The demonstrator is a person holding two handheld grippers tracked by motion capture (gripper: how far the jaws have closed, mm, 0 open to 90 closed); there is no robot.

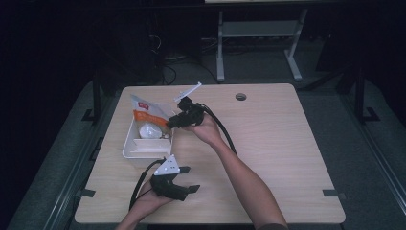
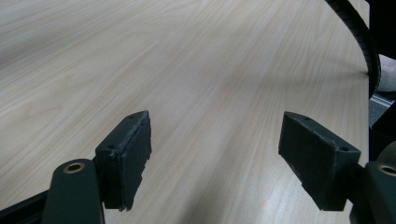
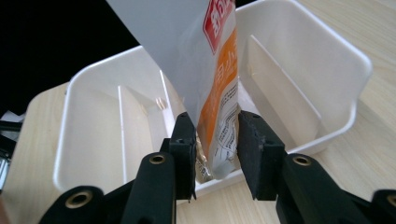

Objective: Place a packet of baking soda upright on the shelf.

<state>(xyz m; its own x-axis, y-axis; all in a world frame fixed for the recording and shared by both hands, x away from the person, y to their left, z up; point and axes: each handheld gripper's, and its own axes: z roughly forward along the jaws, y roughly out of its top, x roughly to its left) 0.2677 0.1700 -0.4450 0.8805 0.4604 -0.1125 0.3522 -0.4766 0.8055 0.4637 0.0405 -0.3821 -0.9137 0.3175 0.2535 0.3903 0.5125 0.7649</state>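
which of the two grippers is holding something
The right gripper, over the white divided bin: its jaws close on the orange-and-white packet. The left gripper has jaws wide apart over bare table.

We see a light wood tabletop w/ a round cable hole near its far edge. Grey carpet floor around it. Behind, a white desk frame w/ two legs; rest of room is dark.
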